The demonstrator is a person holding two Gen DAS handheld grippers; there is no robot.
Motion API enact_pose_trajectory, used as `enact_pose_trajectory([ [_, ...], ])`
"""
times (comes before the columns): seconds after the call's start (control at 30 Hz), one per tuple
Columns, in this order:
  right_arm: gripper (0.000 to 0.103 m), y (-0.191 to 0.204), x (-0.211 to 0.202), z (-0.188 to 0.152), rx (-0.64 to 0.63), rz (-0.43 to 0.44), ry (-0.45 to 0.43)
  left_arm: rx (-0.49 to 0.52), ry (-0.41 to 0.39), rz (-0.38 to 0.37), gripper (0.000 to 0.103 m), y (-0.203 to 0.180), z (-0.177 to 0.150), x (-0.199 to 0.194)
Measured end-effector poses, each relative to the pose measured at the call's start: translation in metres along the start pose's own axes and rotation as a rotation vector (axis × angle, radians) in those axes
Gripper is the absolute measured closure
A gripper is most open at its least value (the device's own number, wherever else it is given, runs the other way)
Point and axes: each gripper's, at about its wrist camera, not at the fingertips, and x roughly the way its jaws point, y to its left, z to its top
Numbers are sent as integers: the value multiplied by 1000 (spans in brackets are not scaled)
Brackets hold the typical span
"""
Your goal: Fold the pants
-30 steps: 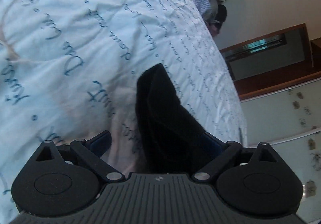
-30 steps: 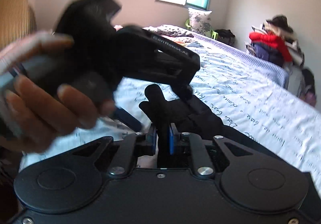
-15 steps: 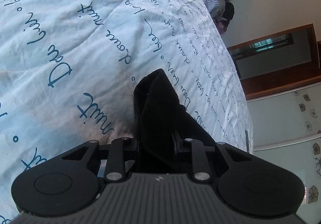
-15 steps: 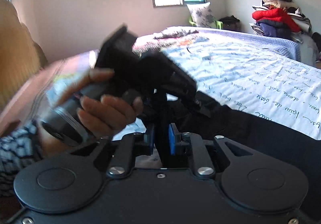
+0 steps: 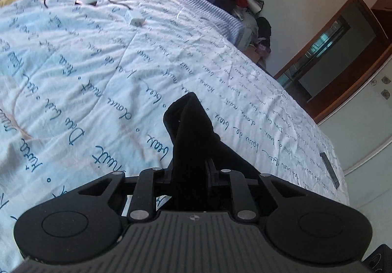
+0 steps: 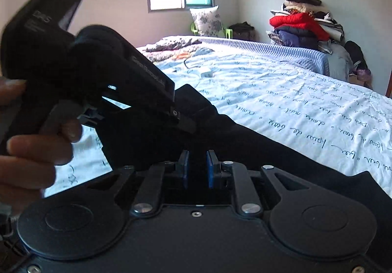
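The black pants (image 5: 193, 131) are held up over a bed with a pale blue quilt (image 5: 98, 65) printed with script. My left gripper (image 5: 189, 172) is shut on a bunched fold of the pants, which sticks out past the fingers. My right gripper (image 6: 196, 167) is shut on another part of the pants (image 6: 257, 140), its blue pads (image 6: 210, 170) pressed on the cloth. In the right wrist view the left gripper's body (image 6: 98, 72) and the hand holding it fill the left side, close above my right one.
A white charger with cable (image 5: 136, 19) lies on the quilt far up. A dark phone (image 5: 329, 170) lies near the bed's right edge. A heap of clothes with a red jacket (image 6: 301, 23) stands beyond the bed. A wooden door frame (image 5: 343, 52) is to the right.
My left gripper closed on the pants fold and lifted it away from the quilt. The left gripper moved up and left in the right wrist view. My right gripper stayed shut on the cloth.
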Motion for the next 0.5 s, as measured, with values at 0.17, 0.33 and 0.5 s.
enact_pose_trajectory([
  [0.17,89,-14,-5,0,59,34,-26,85,-38,2,90,-38,-11,-15],
  [0.33,87,-30,-3,-7,131,59,-25,162,-36,51,90,-67,-30,-8],
  [0.5,87,-52,-24,-15,209,88,-81,223,-43,40,90,-95,-44,-21],
])
